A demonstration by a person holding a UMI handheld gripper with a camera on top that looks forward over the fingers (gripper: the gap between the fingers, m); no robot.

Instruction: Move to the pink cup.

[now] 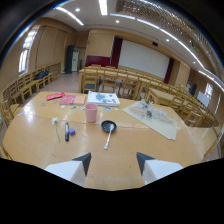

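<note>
Standing beyond parted fingers [85, 162]: pink cup [91, 113].

The gripper [113, 161] shows only its two fingers, which rise from the dark lower part of the view and point forward. The fingers [80, 164] are pale with dark, wedge-shaped tips that taper inward toward each other. They stand spread well apart, with a wide gap between the tips, and nothing is held or pressed between them. Both sit level with one another, neither tilted.
</note>
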